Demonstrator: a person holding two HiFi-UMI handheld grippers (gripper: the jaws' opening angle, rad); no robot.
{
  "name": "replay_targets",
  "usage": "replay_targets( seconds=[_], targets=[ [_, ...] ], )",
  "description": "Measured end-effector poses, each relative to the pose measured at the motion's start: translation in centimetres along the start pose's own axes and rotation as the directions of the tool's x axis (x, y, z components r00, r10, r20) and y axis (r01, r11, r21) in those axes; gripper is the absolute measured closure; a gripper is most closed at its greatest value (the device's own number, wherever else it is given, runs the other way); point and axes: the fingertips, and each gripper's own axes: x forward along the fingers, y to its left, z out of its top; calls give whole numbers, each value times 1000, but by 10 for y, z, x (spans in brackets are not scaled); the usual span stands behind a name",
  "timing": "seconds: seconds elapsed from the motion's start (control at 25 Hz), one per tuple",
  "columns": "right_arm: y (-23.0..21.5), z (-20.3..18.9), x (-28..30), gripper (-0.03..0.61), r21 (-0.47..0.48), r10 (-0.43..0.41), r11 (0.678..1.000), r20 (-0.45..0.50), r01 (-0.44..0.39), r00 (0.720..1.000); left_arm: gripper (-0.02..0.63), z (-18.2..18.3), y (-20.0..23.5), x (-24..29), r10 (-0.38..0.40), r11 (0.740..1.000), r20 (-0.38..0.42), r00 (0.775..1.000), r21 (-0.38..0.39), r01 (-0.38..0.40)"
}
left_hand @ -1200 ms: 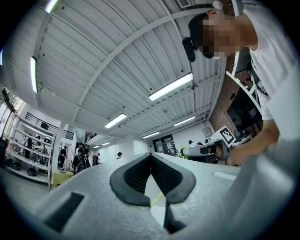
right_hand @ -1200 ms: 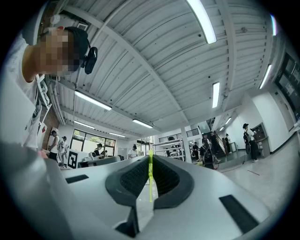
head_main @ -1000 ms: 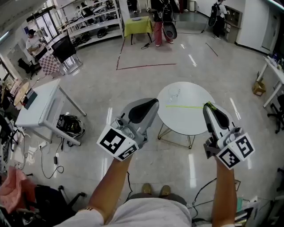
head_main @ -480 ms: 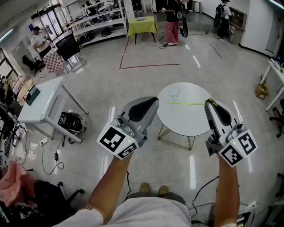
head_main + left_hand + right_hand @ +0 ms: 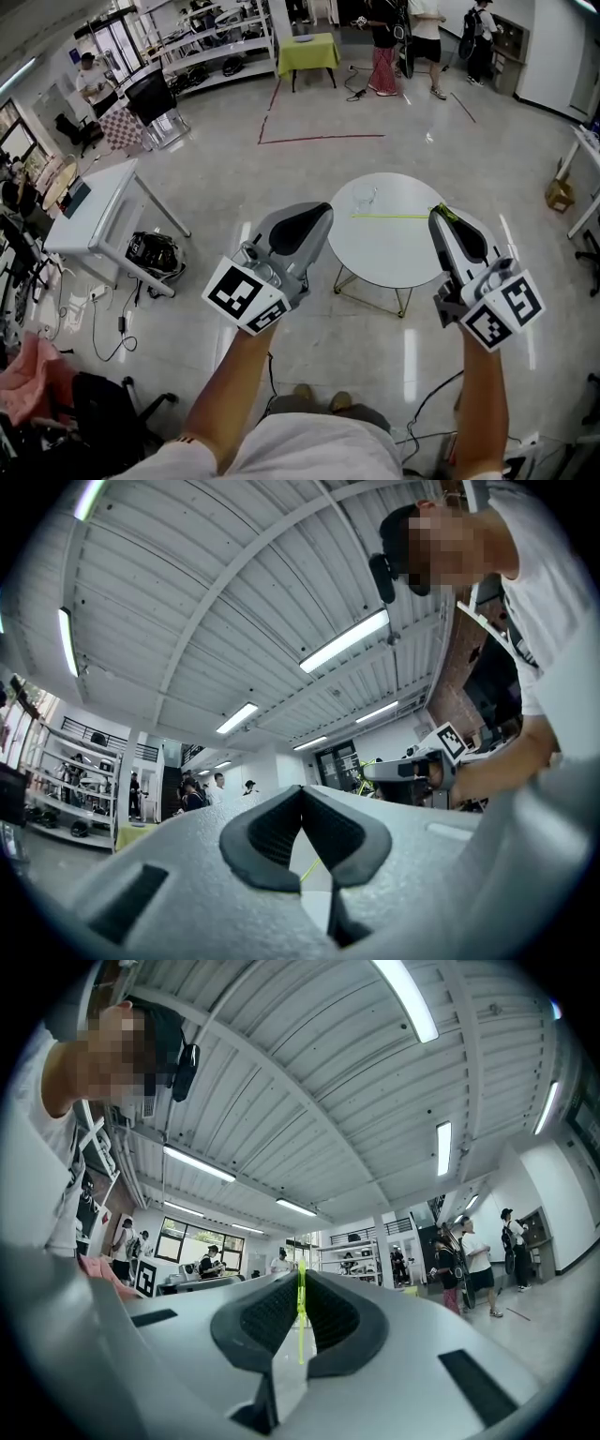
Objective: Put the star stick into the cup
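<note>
A thin yellow-green star stick (image 5: 394,216) juts level to the left from my right gripper (image 5: 437,216), which is shut on its right end above the round white table (image 5: 394,255). In the right gripper view the stick (image 5: 301,1312) stands pinched between the dark pads. A clear cup (image 5: 367,198) sits upright on the table's far left part, just beyond the stick's free end. My left gripper (image 5: 319,211) hangs left of the table edge, jaws shut with nothing in them. In the left gripper view its pads (image 5: 272,832) meet at the tip, and a stretch of the stick (image 5: 308,871) shows beyond.
The table stands on thin metal legs on a glossy floor. A white desk (image 5: 84,225) with a black bag (image 5: 152,255) under it is to the left. Far off are a yellow-green table (image 5: 307,49), shelving and people (image 5: 427,37). Cables (image 5: 108,337) lie at lower left.
Both grippers hold nearly the same places, with the stick still level over the table. People at the back of the room have walked to the right.
</note>
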Motion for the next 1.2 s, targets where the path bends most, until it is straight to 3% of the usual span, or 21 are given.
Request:
replay_targets(
  seconds=[0.6, 1.2],
  targets=[
    [-27, -7, 0, 554, 2, 8, 1000, -11, -8, 1000, 598, -8, 4, 20, 16, 1000, -12, 1000, 14, -16],
    [-80, -35, 58, 554, -5, -15, 1000, -48, 15, 999, 598, -47, 69, 62, 6, 1000, -14, 1000, -6, -6]
  ],
)
